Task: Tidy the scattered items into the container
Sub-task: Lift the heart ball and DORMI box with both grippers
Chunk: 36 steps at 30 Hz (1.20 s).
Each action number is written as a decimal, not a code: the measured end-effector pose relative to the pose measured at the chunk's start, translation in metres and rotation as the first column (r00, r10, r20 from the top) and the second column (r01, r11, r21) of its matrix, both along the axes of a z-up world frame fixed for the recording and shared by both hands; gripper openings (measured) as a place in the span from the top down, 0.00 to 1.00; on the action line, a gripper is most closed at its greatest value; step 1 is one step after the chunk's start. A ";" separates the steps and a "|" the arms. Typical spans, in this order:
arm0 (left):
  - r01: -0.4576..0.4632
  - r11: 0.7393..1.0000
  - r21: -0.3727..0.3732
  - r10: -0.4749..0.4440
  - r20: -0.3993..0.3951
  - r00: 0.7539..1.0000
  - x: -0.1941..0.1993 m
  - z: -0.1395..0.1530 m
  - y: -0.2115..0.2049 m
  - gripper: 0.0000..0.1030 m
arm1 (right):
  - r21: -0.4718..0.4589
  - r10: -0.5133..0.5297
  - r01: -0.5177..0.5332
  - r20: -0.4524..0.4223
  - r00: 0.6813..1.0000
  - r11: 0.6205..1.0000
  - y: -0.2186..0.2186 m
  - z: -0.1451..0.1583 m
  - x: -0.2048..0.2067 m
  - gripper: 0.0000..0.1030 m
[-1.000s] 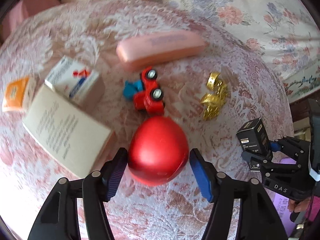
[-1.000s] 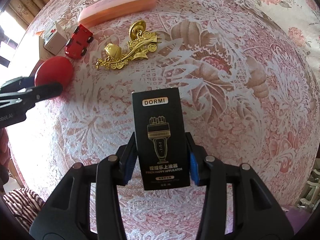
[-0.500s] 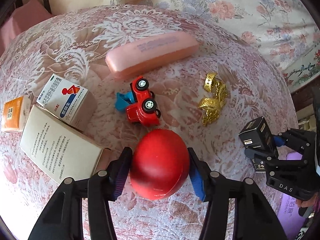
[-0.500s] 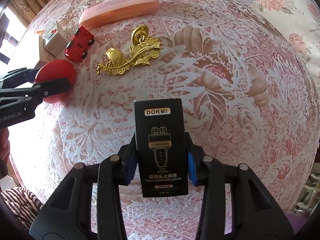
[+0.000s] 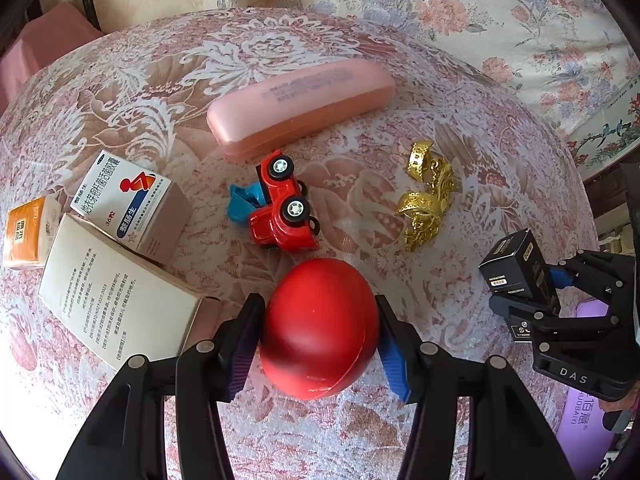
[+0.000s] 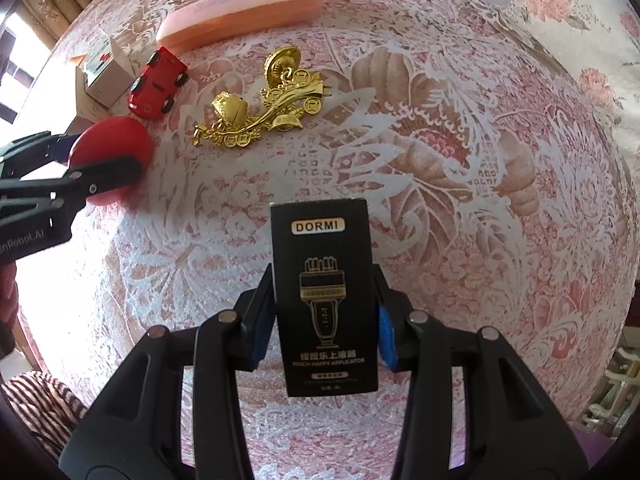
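Note:
A red rounded ball (image 5: 320, 328) sits between the blue pads of my left gripper (image 5: 318, 308), which is shut on it just above the lace tablecloth. In the right wrist view my right gripper (image 6: 323, 280) is shut on a black DORMI box (image 6: 324, 240), held upright over the cloth. The same box (image 5: 516, 264) shows at the right of the left wrist view, and the ball (image 6: 116, 136) at the left of the right wrist view. Loose on the table lie a pink case (image 5: 300, 108), a red toy car (image 5: 280, 208) and a gold ornament (image 5: 424, 196).
A white-and-blue medicine box (image 5: 124, 196), an orange box (image 5: 28, 232) and a large white box (image 5: 116, 300) crowd the table's left side. A purple object (image 5: 588, 420) lies past the round table's edge at lower right. A floral cloth hangs behind.
My left jaws have closed in until the pads press on the red ball. The right gripper keeps its hold on the black box and has hardly moved.

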State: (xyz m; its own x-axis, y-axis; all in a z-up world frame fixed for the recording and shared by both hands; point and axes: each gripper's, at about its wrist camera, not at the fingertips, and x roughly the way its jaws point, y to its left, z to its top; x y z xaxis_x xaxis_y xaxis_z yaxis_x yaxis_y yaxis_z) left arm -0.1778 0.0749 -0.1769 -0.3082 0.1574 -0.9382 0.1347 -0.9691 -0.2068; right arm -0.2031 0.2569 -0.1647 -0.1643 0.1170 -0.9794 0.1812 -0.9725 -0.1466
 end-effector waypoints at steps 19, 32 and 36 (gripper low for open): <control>0.003 0.997 0.071 -0.004 0.006 1.000 0.011 0.001 -0.008 0.49 | 0.039 0.016 -0.015 -0.017 1.000 0.999 -0.014 -0.004 0.028 0.59; 0.087 0.995 0.040 -0.086 -0.012 0.996 0.043 0.013 0.010 0.49 | 0.077 -0.019 0.024 -0.064 0.998 0.997 -0.053 0.011 0.075 0.59; 0.117 0.993 0.027 -0.117 -0.015 0.993 0.056 0.016 0.014 0.49 | 0.076 -0.027 0.033 -0.083 0.996 0.997 -0.044 0.028 0.093 0.59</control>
